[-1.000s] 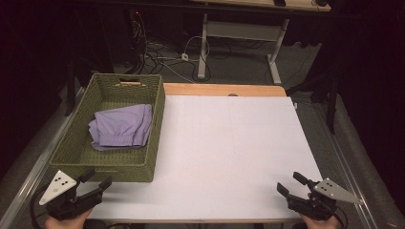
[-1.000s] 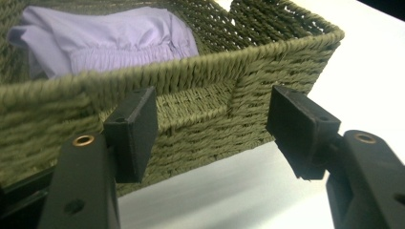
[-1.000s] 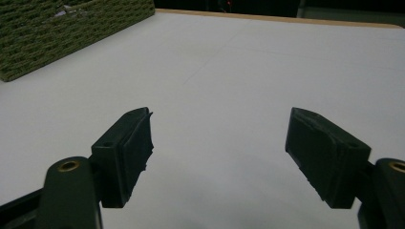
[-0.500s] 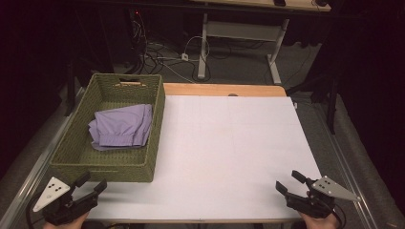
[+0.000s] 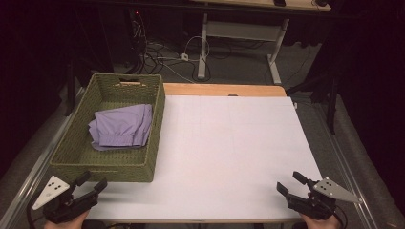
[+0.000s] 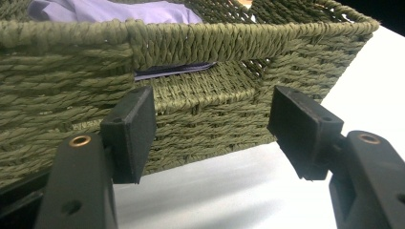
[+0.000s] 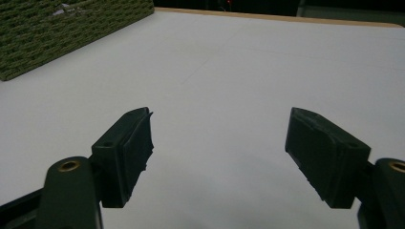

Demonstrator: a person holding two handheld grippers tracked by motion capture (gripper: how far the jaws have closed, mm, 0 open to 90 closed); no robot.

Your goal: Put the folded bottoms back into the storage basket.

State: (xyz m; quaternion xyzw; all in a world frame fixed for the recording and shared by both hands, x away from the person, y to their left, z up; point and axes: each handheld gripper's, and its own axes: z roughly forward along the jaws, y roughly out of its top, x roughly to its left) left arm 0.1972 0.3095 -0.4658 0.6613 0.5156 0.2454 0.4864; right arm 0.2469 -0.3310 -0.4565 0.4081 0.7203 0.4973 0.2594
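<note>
The left claw is at the near left corner of the desk, just in front of the green woven basket. Its jaws are apart and hold nothing. The right claw is at the near right corner of the desk, well apart from the basket, and its jaws are also released, with only the white desk surface between them.

The high view shows the whole basket on the left part of the desk. A folded purple cloth lies inside it, nearer to the far half, and the basket has a handle slot in its far wall.

The left gripper view gives what the high view cannot give: the near wall of the basket from very close. There is a handle slot in this wall too, and a strip of the purple cloth is seen above the rim and again through the slot. The left claw points to this wall with the slot between its jaws, but it does not touch the basket.

The right gripper view looks low over the bare desk. The right claw is wide open there, and a corner of the basket appears far at the upper left.
</note>
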